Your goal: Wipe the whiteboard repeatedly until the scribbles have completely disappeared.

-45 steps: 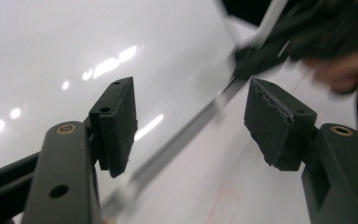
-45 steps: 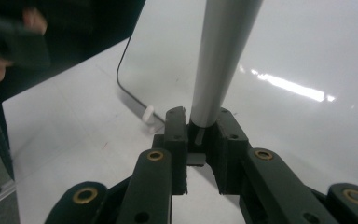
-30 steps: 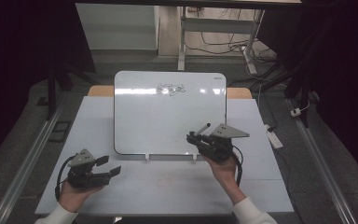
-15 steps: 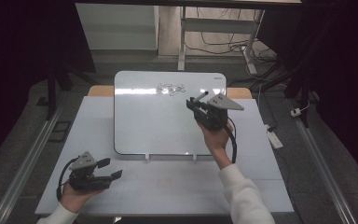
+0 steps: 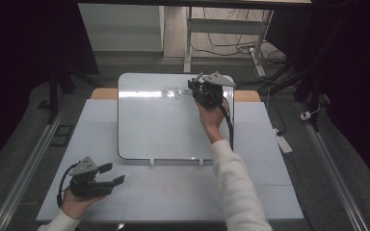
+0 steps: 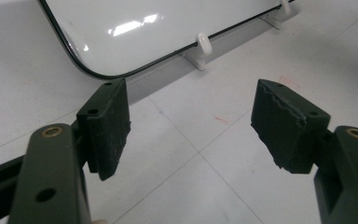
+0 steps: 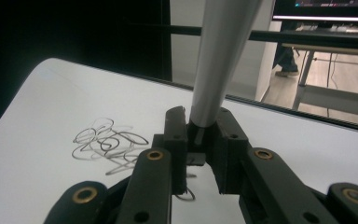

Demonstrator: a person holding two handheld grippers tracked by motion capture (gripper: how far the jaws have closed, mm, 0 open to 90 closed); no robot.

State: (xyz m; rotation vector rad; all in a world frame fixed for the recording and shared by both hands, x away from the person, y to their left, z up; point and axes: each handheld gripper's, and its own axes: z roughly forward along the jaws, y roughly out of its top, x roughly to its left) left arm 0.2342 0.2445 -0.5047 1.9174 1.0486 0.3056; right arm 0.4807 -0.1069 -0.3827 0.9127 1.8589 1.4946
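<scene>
Two grippers | right gripper [image 5: 196, 87] clamped on grey marker pen [image 7: 216, 65], far scribble [image 5: 173, 91] on white whiteboard [image 5: 159, 125] | left gripper [image 5: 112, 174] apart, empty | advise light, steady contact.

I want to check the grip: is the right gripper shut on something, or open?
Shut. In the right gripper view the right gripper clamps a thin grey stick-like object above the scribble on the whiteboard.

a lab: dark curtains [image 5: 29, 43], floor cables [image 5: 231, 45], monitor [image 7: 324, 9].
</scene>
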